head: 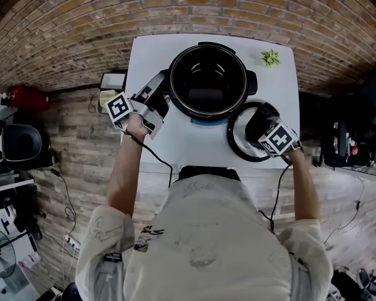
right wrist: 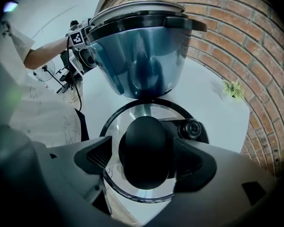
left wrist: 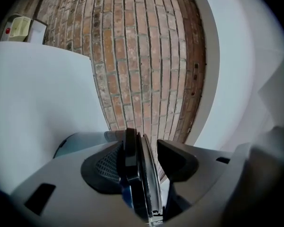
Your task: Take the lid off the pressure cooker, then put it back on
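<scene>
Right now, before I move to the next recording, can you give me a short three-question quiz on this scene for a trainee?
1. True or false: the lid sits on the pressure cooker.
2. What stands between the right gripper's jaws? A) a plant B) the lid's knob C) nothing
3. Fill in: in the head view, the left gripper is at the cooker's ___ side.

Key
1. False: the cooker stands open and the lid is over the table beside it.
2. B
3. left
</scene>
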A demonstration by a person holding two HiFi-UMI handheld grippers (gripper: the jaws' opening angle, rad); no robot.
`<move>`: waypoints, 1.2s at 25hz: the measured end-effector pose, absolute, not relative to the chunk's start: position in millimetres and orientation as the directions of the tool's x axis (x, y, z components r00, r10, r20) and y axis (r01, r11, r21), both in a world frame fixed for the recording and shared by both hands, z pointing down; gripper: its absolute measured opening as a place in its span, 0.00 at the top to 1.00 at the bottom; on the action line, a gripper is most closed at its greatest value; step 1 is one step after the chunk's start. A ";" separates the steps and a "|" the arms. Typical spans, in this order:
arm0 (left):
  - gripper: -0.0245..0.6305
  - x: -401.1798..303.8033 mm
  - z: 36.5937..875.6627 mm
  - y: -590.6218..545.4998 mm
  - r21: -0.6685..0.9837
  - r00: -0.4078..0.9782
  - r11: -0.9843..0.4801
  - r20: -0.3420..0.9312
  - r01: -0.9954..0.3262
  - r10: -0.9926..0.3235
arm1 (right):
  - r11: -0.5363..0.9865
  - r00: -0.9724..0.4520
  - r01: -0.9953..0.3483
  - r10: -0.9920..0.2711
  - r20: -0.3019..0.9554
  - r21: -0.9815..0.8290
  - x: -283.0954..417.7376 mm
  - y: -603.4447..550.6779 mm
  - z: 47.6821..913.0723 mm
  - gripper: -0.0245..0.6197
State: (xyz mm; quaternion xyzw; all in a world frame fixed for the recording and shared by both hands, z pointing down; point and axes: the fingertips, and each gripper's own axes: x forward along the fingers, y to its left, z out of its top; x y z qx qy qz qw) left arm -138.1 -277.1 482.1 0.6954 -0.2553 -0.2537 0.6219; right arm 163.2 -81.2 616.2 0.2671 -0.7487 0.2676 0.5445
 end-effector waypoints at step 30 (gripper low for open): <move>0.81 -137.9 496.2 -275.3 0.995 0.734 -0.099 -0.046 -0.029 -0.678 | 0.731 -0.166 -0.679 -0.060 0.984 -0.070 171.5 -84.6 624.6 0.51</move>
